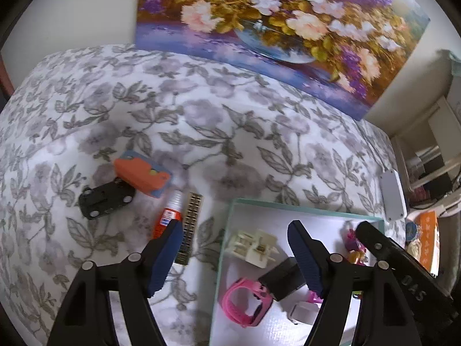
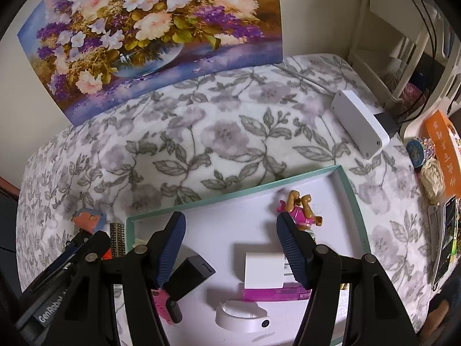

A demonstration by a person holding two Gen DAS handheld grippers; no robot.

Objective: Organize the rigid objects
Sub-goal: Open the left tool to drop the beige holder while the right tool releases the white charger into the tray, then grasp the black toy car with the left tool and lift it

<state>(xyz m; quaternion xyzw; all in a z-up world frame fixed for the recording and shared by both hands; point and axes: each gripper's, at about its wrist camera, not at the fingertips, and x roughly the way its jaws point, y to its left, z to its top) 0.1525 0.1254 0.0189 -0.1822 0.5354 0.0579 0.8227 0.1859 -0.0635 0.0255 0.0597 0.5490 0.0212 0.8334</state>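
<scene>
Both grippers, left (image 1: pixel 234 255) and right (image 2: pixel 229 249), hover spread and empty over the teal-rimmed box (image 2: pixel 350 190) on the floral blanket (image 1: pixel 173 109). Only the left view shows the black toy car (image 1: pixel 106 197) lying outside it.

Right tongs (image 2: pixel 230 245): jaws stood wide apart, gripping nothing, above the tray.
Tray (image 2: pixel 350 190): shallow, teal-rimmed with a white floor, resting on the floral blanket (image 2: pixel 219 132).
Inside the tray: a pink dog figure (image 2: pixel 299 207) near the far right corner, a white cube (image 2: pixel 263 271), a black block (image 2: pixel 191 275), a white ring-shaped piece (image 2: pixel 242 318).
Left of the tray: an orange and blue piece (image 2: pixel 88 219) and a gold-patterned strip (image 2: pixel 118 239).
Behind: a flower painting (image 2: pixel 155 28) against the wall.
</scene>
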